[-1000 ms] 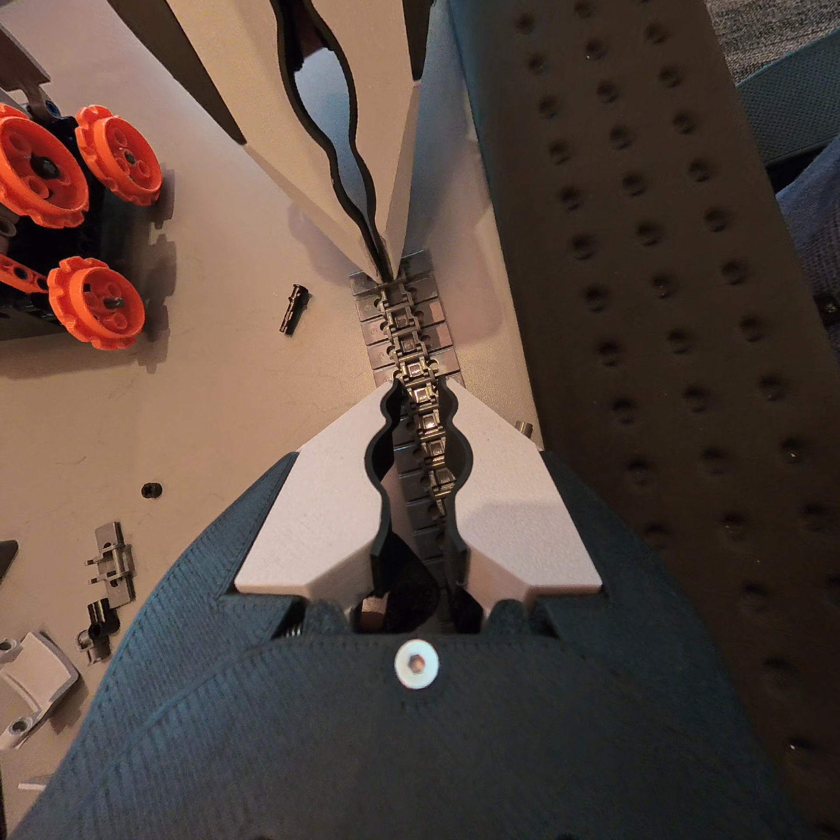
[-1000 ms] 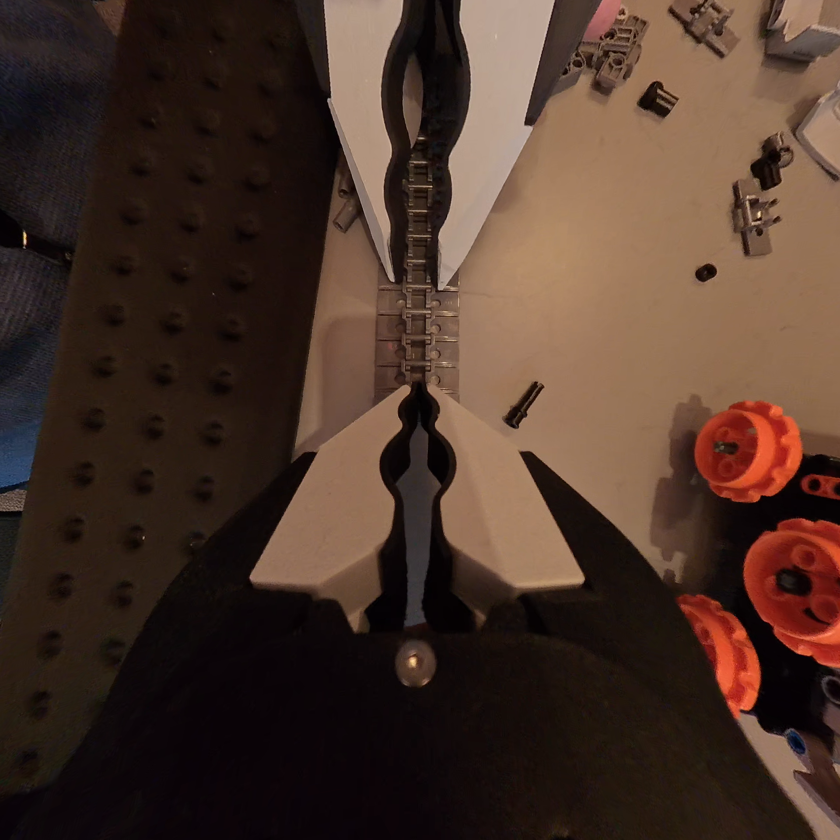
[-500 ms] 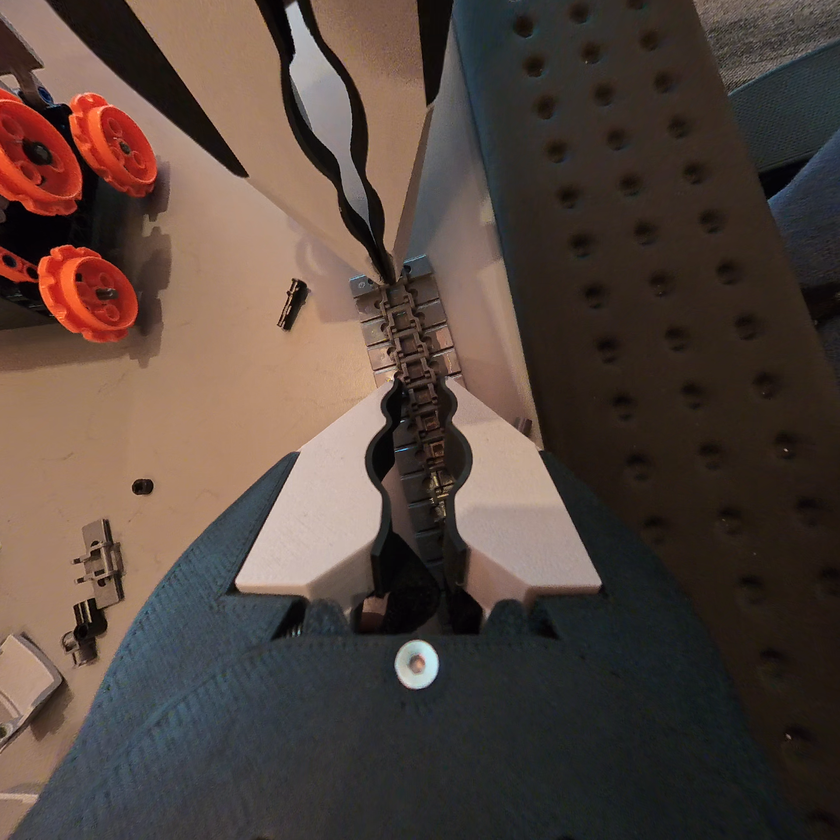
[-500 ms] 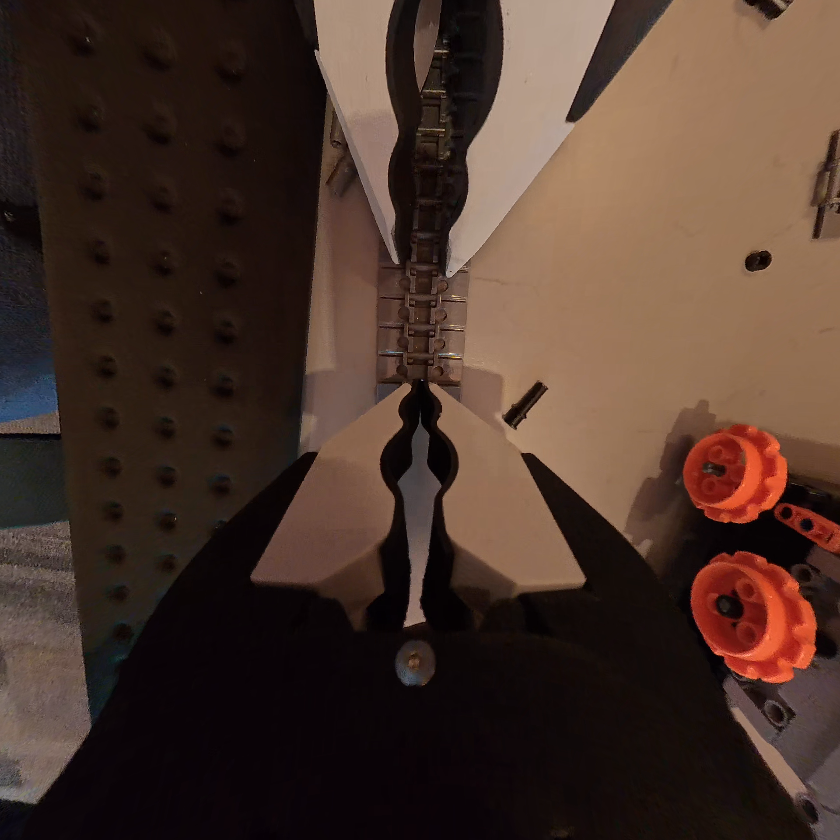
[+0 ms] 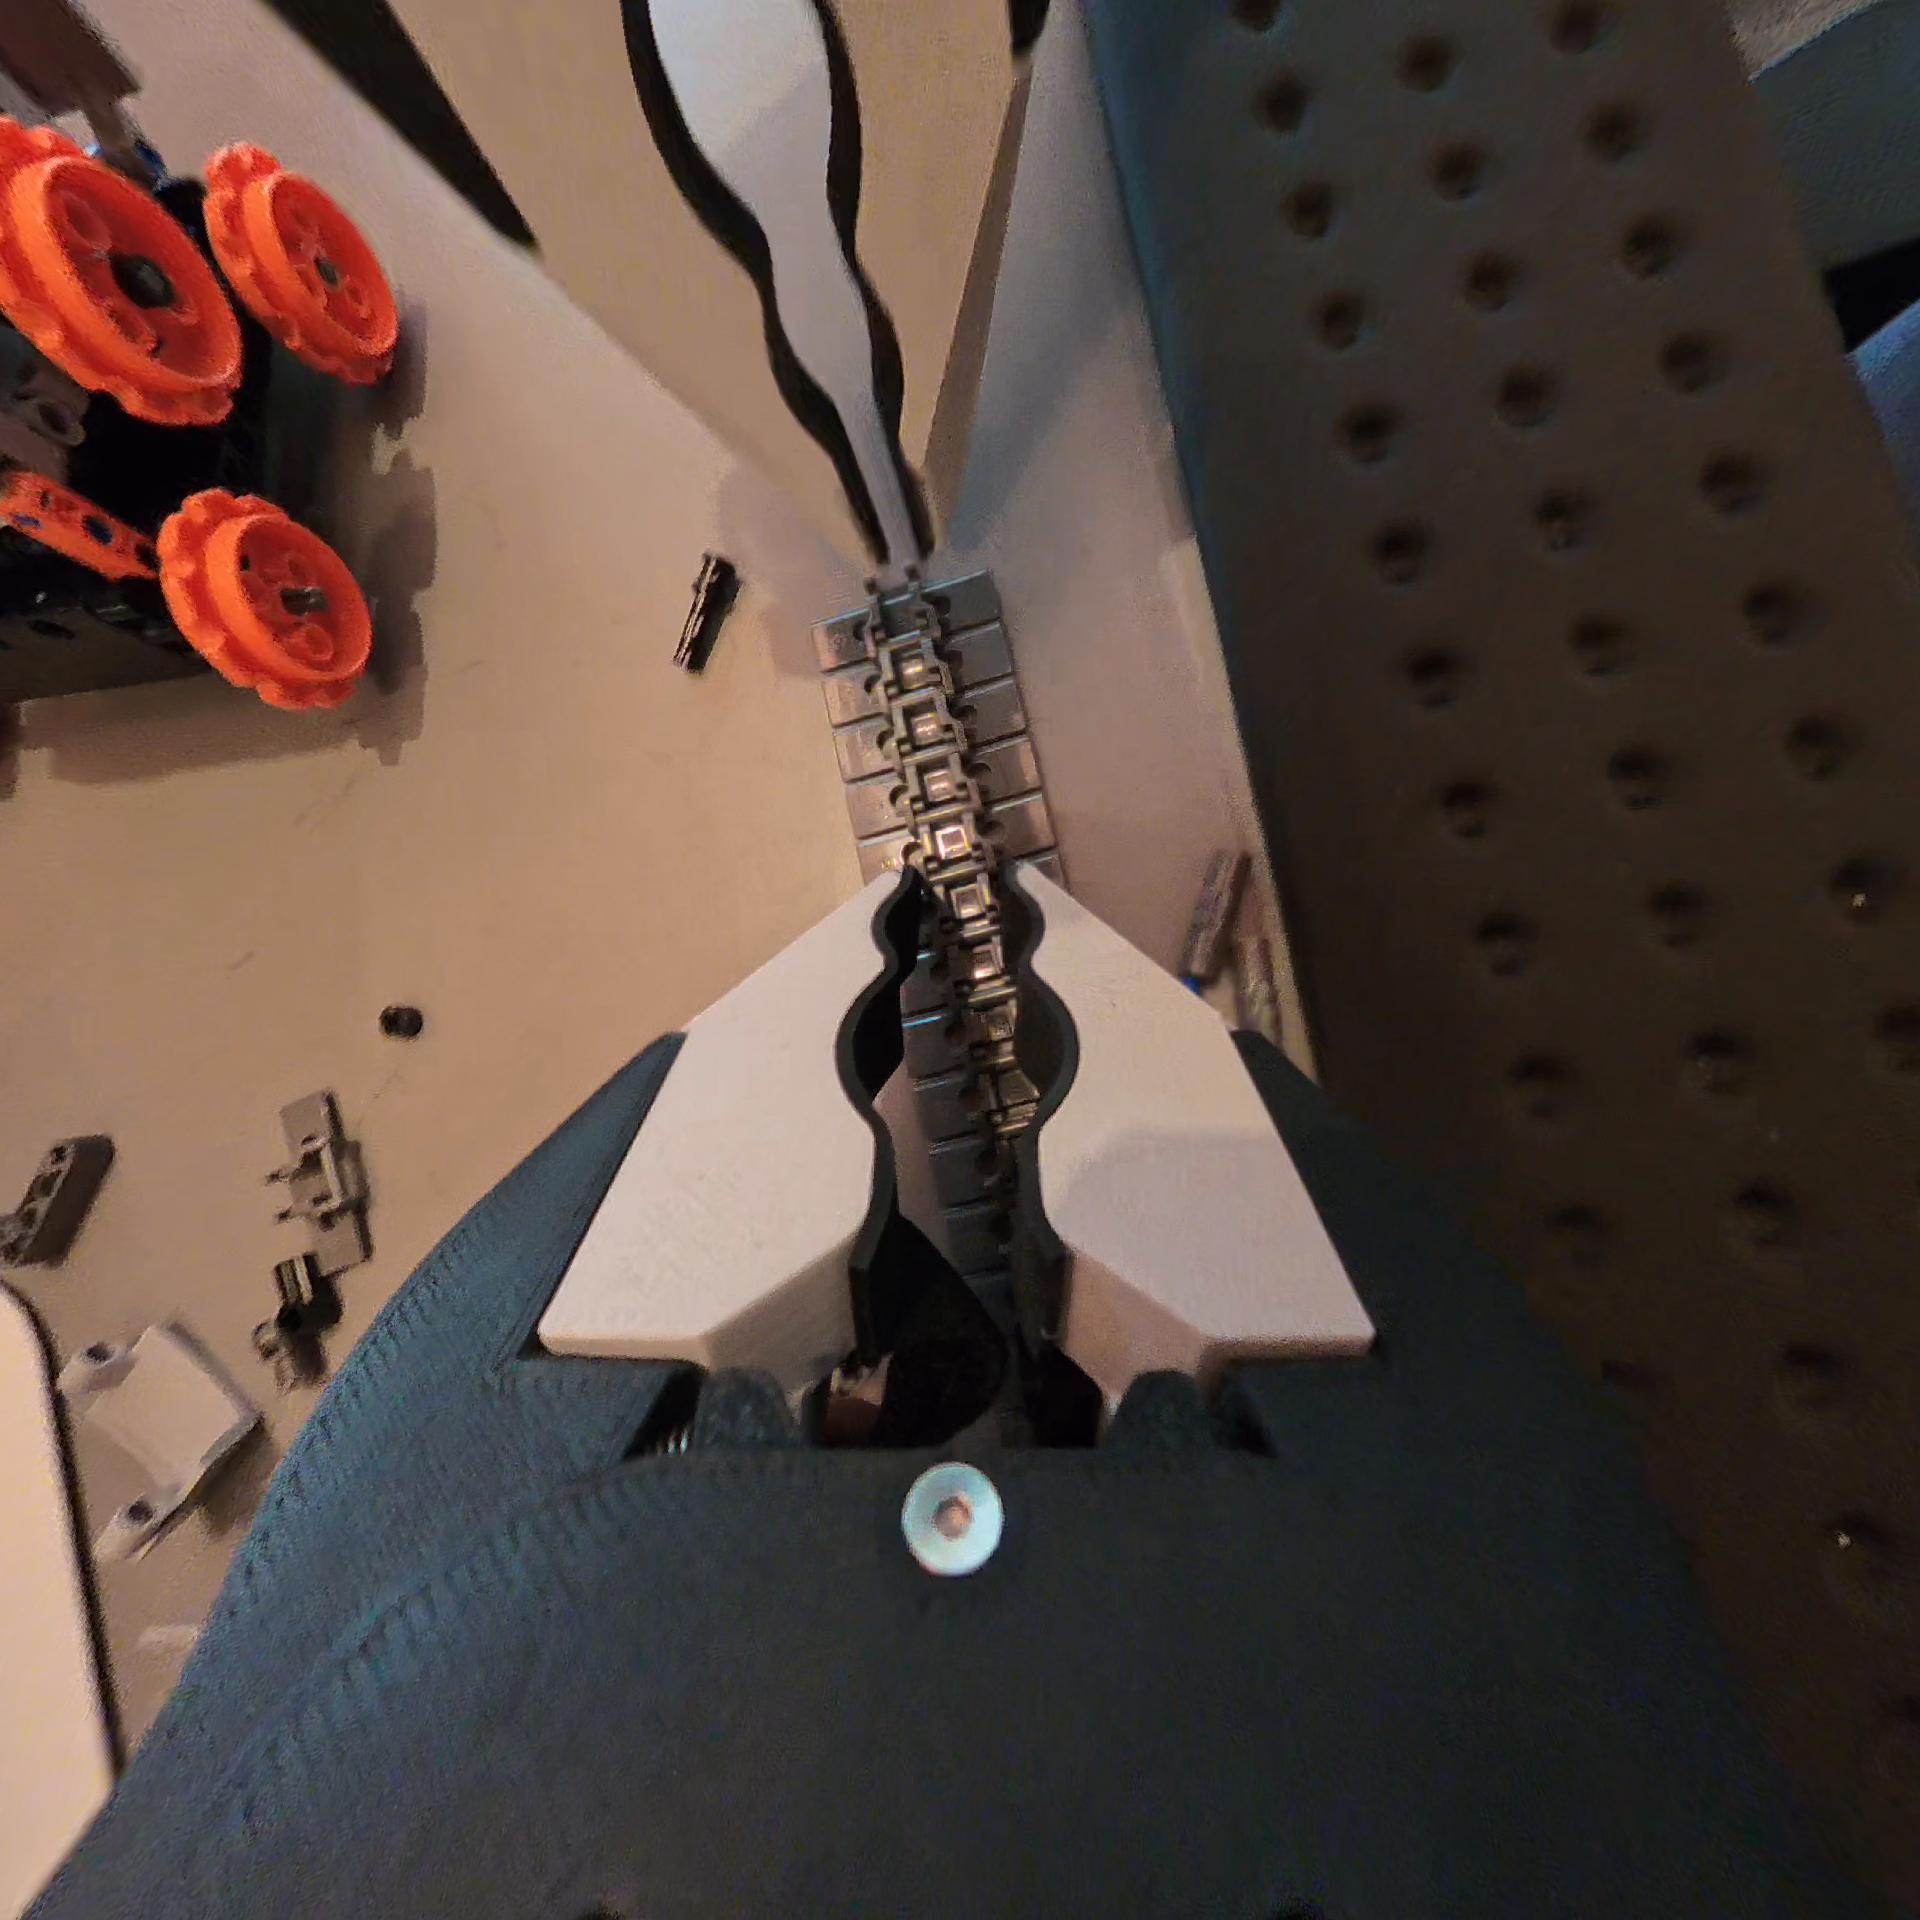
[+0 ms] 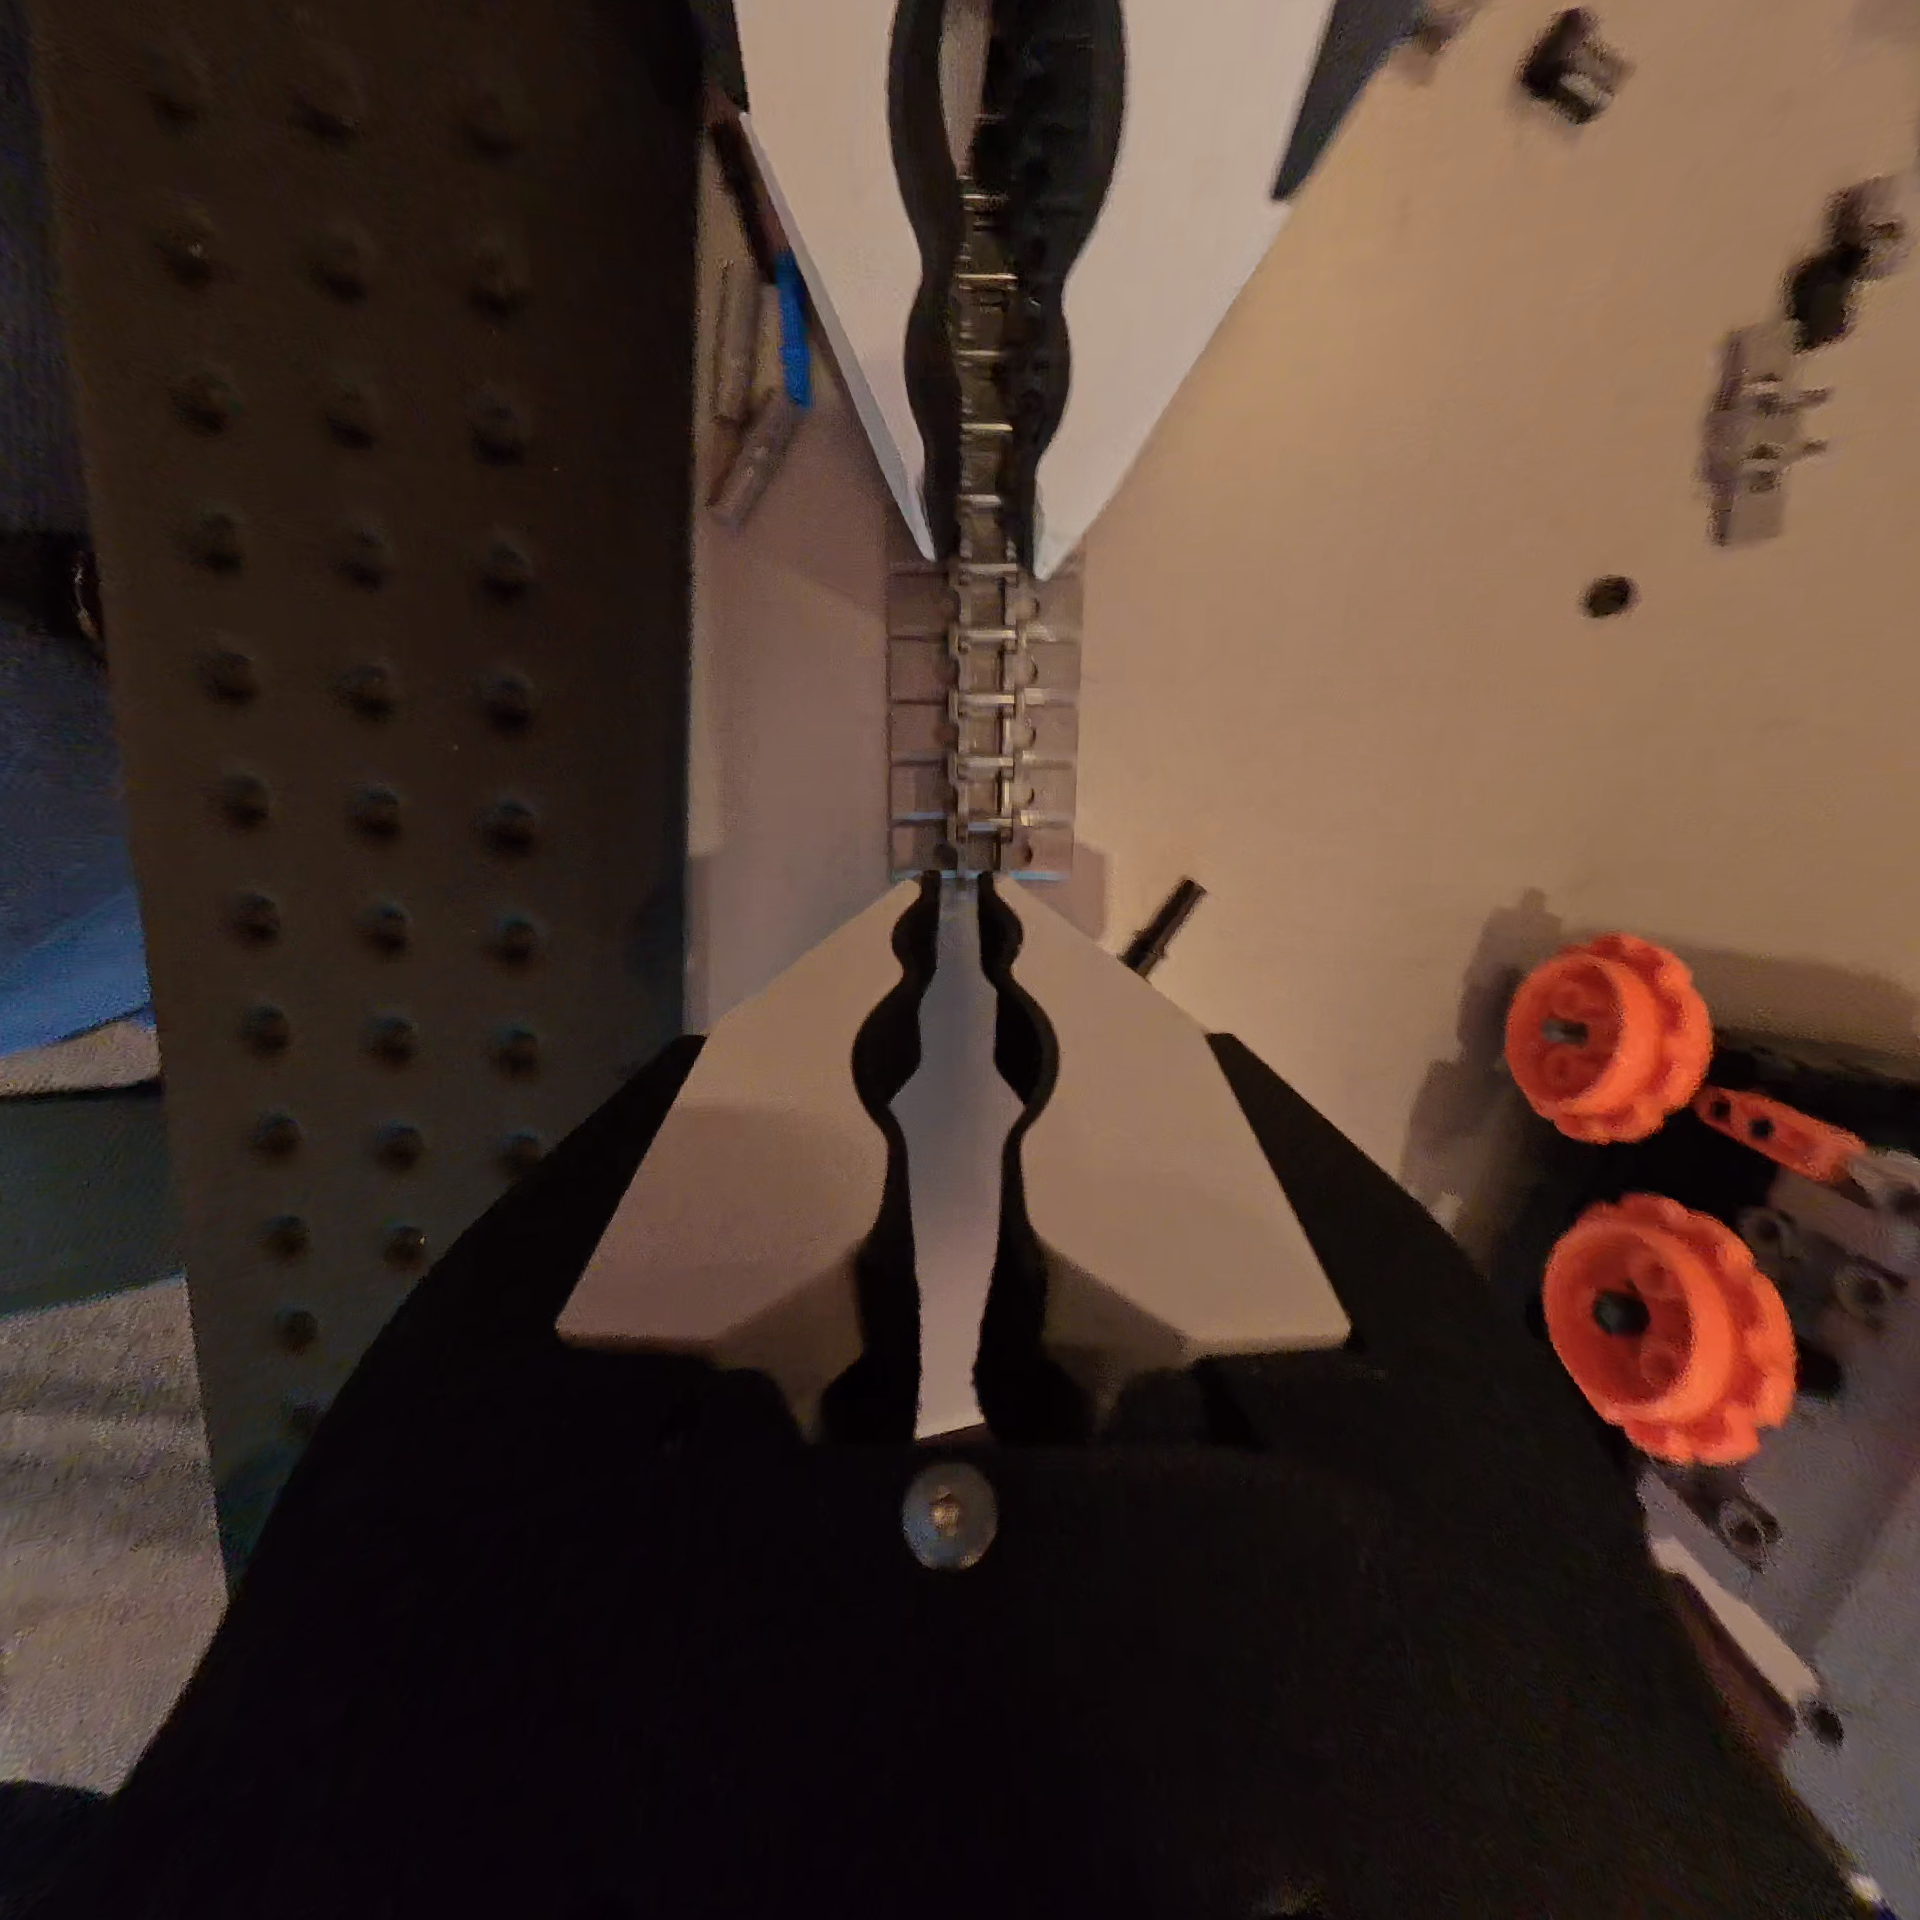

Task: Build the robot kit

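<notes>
Left wrist view: the grey track strip [image 5: 940, 727] runs down the centre of the frame, over the pale table [image 5: 520, 883]. Compared with the pictures of a second ago, little has altered: both claws keep their hold and the same short run of links shows between them. Only the framing has drifted, and a small grey piece beside the dark perforated strip [image 5: 1558, 727] at right is now plainer.

The left gripper [image 5: 961, 883] is clenched on the track, whose links pass back between its fingers towards the lower centre. The right gripper [image 5: 899, 556] enters from the top and pinches the far end link at its very tips.

In the right wrist view the right gripper [image 6: 956, 878] meets the track [image 6: 982, 717] just above frame centre. Behind its tips only bare table shows between the fingers.

A black pin [image 5: 707, 623] lies just left of the track. The orange wheels [image 5: 265, 613] stand well apart at upper left.
</notes>
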Tool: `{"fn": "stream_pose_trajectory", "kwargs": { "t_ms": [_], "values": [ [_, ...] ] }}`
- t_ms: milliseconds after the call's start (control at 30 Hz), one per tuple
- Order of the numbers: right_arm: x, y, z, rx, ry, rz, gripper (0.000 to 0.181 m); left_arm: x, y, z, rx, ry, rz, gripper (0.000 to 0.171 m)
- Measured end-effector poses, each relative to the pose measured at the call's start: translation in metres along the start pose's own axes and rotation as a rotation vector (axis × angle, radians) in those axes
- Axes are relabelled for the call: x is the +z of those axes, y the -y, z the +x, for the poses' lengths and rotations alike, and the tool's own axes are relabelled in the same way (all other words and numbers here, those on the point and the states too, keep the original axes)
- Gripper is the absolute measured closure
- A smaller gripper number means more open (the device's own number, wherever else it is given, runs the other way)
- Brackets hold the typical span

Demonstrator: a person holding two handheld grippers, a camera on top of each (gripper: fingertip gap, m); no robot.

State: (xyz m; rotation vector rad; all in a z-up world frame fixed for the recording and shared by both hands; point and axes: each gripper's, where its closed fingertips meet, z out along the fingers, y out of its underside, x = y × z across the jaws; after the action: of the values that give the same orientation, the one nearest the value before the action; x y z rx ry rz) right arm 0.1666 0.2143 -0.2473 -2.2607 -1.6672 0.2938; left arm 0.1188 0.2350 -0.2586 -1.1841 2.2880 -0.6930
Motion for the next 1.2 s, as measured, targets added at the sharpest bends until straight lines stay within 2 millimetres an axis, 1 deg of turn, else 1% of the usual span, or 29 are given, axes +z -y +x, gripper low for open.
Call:
{"fn": "stream_pose_trajectory", "kwargs": {
  "t_ms": [33, 100, 167, 200, 267, 367, 433, 500, 567, 633, 667, 700, 767, 800, 833, 867, 900, 933, 967, 1033, 1100, 1200],
  "values": [
    [-0.004, 0.001, 0.003, 0.013, -0.022, 0.025, 0.173, -0.003, -0.004, -0.003, -0.002, 0.013, -0.013, 0.157],
    [-0.011, 0.007, 0.003, 0.021, -0.033, 0.091, 0.174, -0.009, -0.014, -0.009, -0.013, 0.032, -0.044, 0.157],
    [-0.014, 0.014, 0.007, 0.025, -0.067, 0.124, 0.173, -0.021, -0.026, -0.014, -0.025, 0.056, -0.084, 0.157],
    [-0.015, 0.018, 0.008, 0.023, -0.074, 0.139, 0.174, -0.03, -0.031, -0.018, -0.034, 0.077, -0.091, 0.157],
    [-0.015, 0.024, 0.014, 0.026, -0.099, 0.161, 0.174, -0.055, -0.043, -0.024, -0.086, 0.11, -0.095, 0.157],
    [-0.014, 0.032, 0.024, 0.026, -0.129, 0.195, 0.173, -0.1, -0.061, -0.052, -0.19, 0.267, -0.054, 0.154],
    [-0.015, 0.039, 0.031, 0.033, -0.147, 0.234, 0.171, -0.127, -0.085, -0.071, -0.251, 0.388, -0.094, 0.154],
    [-0.015, 0.048, 0.037, 0.042, -0.161, 0.27, 0.17, -0.143, -0.109, -0.082, -0.295, 0.457, -0.162, 0.153],
    [-0.014, 0.058, 0.043, 0.047, -0.176, 0.303, 0.17, -0.146, -0.11, -0.083, -0.323, 0.451, -0.145, 0.151],
    [-0.009, 0.065, 0.047, 0.049, -0.18, 0.306, 0.168, -0.149, -0.119, -0.085, -0.332, 0.477, -0.21, 0.149],
    [-0.006, 0.068, 0.05, 0.047, -0.186, 0.302, 0.168, -0.152, -0.12, -0.086, -0.346, 0.496, -0.234, 0.149],
    [-0.003, 0.073, 0.053, 0.048, -0.187, 0.304, 0.167, -0.156, -0.117, -0.087, -0.348, 0.511, -0.234, 0.15],
    [0.0, 0.09, 0.063, 0.059, -0.207, 0.34, 0.165, -0.163, -0.108, -0.085, -0.344, 0.53, -0.244, 0.15],
    [0.002, 0.1, 0.067, 0.067, -0.205, 0.357, 0.163, -0.163, -0.104, -0.083, -0.34, 0.526, -0.255, 0.15],
    [0.006, 0.109, 0.074, 0.081, -0.214, 0.369, 0.16, -0.158, -0.102, -0.08, -0.339, 0.505, -0.269, 0.15],
    [0.009, 0.118, 0.083, 0.094, -0.235, 0.377, 0.158, -0.152, -0.105, -0.077, -0.342, 0.479, -0.307, 0.149],
    [0.013, 0.126, 0.091, 0.103, -0.244, 0.384, 0.155, -0.15, -0.114, -0.077, -0.337, 0.489, -0.376, 0.148],
    [0.017, 0.135, 0.099, 0.124, -0.25, 0.398, 0.155, -0.152, -0.123, -0.079, -0.344, 0.516, -0.436, 0.149],
    [0.022, 0.144, 0.108, 0.152, -0.261, 0.412, 0.156, -0.156, -0.128, -0.081, -0.366, 0.538, -0.457, 0.148],
    [0.036, 0.157, 0.118, 0.193, -0.24, 0.41, 0.154, -0.167, -0.131, -0.082, -0.409, 0.585, -0.453, 0.148],
    [0.05, 0.167, 0.124, 0.219, -0.223, 0.401, 0.157, -0.174, -0.13, -0.082, -0.423, 0.624, -0.427, 0.148],
    [0.072, 0.172, 0.132, 0.241, -0.223, 0.343, 0.155, -0.169, -0.125, -0.078, -0.413, 0.619, -0.403, 0.149]
  ]
}}
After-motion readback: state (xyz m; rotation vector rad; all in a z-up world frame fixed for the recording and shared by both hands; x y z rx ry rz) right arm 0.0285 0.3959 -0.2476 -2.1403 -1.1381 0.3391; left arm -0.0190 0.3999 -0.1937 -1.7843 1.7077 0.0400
